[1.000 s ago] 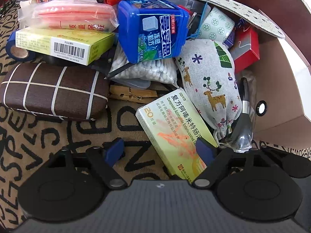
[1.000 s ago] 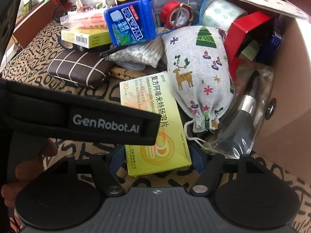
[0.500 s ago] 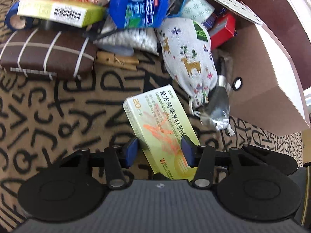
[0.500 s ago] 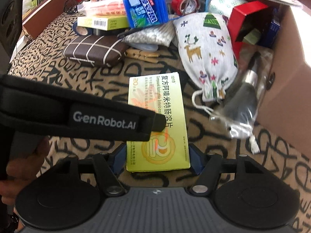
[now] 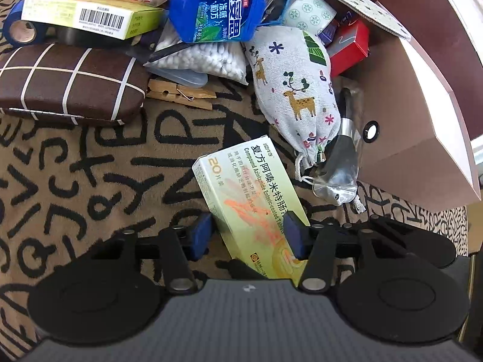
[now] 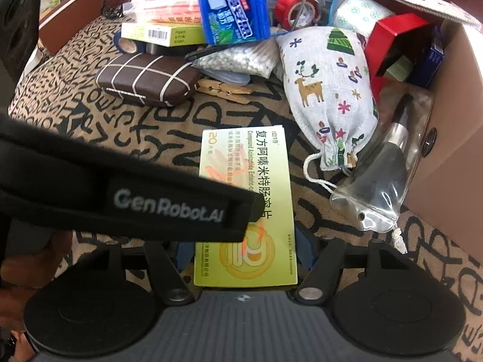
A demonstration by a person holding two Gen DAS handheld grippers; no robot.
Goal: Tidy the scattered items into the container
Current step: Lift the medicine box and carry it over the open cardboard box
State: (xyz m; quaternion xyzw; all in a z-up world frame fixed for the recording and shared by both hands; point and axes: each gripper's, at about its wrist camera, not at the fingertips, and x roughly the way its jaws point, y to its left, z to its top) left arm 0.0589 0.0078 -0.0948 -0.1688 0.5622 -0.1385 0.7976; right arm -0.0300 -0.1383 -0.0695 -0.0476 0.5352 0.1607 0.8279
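We had both pairs of fingers clamped on the near end of the yellow box, left gripper and right gripper, steadying it above the patterned surface, with the cardboard container at two o'clock.

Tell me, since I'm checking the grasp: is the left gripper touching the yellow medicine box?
Touching. The left wrist view shows the left gripper with both blue pads pressed against the yellow medicine box sides.
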